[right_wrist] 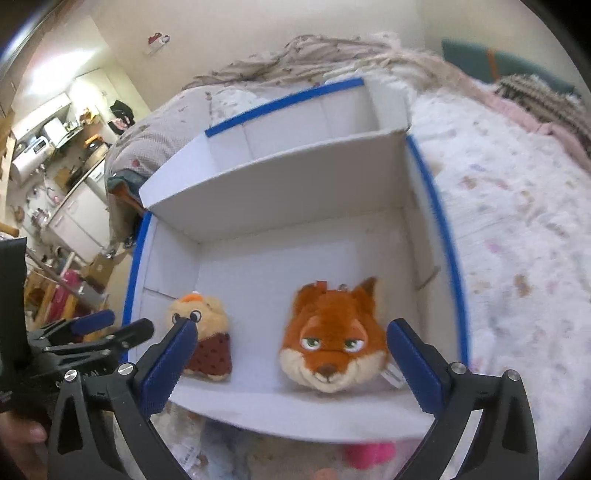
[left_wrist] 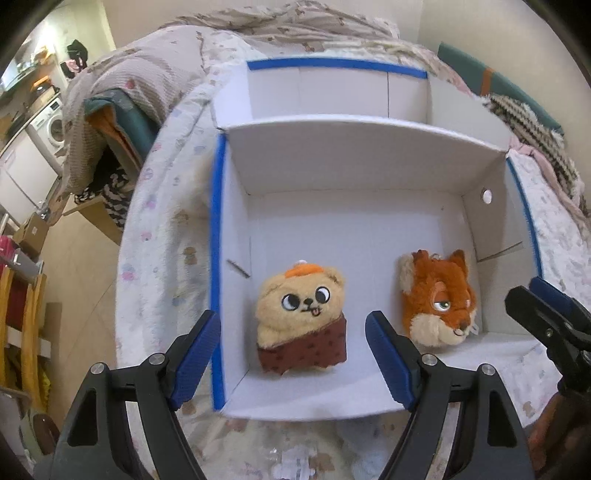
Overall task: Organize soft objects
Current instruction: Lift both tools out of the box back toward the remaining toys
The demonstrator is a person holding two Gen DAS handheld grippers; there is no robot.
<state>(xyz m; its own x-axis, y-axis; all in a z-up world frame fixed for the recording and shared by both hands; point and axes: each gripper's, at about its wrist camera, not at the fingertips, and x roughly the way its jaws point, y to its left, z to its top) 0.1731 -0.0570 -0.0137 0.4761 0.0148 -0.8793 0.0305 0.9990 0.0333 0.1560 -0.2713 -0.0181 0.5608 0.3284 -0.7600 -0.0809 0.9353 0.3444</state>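
A white cardboard box [left_wrist: 354, 155] with blue-taped edges lies on a bed; it also shows in the right wrist view [right_wrist: 273, 184]. In its near compartment lie a tan bear plush [left_wrist: 301, 317] [right_wrist: 207, 332] on the left and an orange fox-head plush [left_wrist: 437, 299] [right_wrist: 334, 332] on the right. My left gripper [left_wrist: 293, 354] is open and empty, hovering over the near box wall in front of the bear. My right gripper [right_wrist: 291, 363] is open and empty, in front of the fox. Each gripper shows at the edge of the other's view.
The bed has a pale patterned cover [right_wrist: 517, 221] and a rumpled blanket [left_wrist: 288, 22] behind the box. A pink object [right_wrist: 369, 454] lies below the box's near wall. The box's far compartment [left_wrist: 332, 92] is behind a divider. Cluttered furniture stands at the left [left_wrist: 29, 147].
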